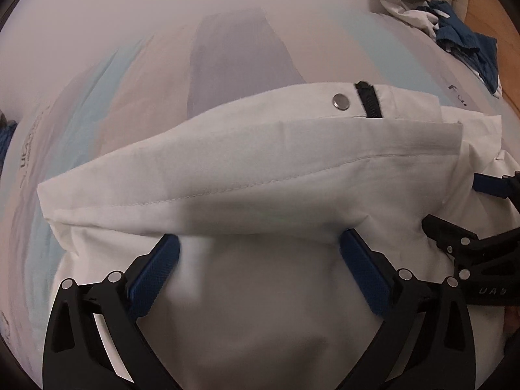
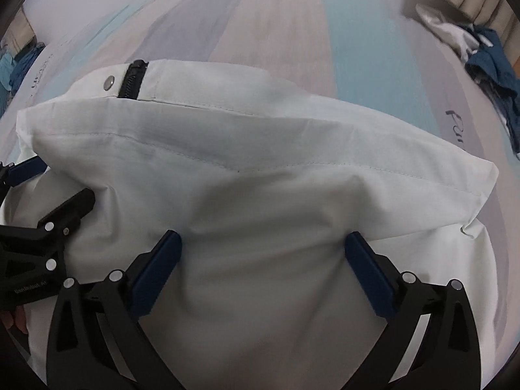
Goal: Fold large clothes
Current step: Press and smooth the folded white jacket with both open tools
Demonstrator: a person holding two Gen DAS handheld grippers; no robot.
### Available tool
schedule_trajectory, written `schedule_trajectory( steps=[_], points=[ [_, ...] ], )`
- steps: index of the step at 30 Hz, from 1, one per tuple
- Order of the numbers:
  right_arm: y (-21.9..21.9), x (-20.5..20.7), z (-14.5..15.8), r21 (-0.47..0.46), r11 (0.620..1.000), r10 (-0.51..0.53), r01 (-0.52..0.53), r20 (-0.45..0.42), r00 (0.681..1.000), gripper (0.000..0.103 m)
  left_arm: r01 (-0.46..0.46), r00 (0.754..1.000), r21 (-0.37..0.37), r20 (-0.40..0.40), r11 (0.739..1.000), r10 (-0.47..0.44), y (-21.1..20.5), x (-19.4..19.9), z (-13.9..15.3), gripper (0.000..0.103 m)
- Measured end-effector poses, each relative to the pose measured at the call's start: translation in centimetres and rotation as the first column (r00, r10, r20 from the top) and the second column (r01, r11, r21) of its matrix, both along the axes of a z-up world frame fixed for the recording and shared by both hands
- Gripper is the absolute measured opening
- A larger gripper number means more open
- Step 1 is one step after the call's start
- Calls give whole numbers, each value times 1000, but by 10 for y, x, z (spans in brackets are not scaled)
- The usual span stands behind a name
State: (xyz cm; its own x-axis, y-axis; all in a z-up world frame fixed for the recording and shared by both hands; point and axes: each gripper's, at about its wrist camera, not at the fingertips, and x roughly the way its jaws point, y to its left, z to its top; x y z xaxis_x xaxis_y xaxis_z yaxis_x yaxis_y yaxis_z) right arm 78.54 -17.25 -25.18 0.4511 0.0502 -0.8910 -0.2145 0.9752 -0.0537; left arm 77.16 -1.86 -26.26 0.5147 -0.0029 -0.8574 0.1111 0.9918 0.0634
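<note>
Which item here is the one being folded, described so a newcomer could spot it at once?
Start at the bedspread with pastel stripes that fills both views. In the middle of it lies the white garment, folded over. A metal snap beside a black zipper at its far edge sets it apart from the blue and white clothes pile at the bed's edge.

Beyond the white garment [image 1: 247, 169] we see a broad stretch of bare bedsheet [image 2: 292, 26], open for passage. At the far right edge a heap of blue and white clothes [image 1: 455, 29] blocks that corner. The left hand-held gripper [image 1: 260, 256] and right hand-held gripper [image 2: 263, 253] stand close together with jaws wide, leaving little room between them.
</note>
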Motion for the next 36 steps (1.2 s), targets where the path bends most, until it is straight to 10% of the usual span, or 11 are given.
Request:
schedule_trajectory(
  steps=[18,36],
  points=[
    [-9,-62,48,95,993,-73,74,-11,997,95,-78,997,-71,-25,994,76,13,-70,43,96],
    [5,-76,-5,-9,1000,-20,20,-18,1000,97,-70,995,47,-73,996,73,3,-79,-4,99]
  ],
)
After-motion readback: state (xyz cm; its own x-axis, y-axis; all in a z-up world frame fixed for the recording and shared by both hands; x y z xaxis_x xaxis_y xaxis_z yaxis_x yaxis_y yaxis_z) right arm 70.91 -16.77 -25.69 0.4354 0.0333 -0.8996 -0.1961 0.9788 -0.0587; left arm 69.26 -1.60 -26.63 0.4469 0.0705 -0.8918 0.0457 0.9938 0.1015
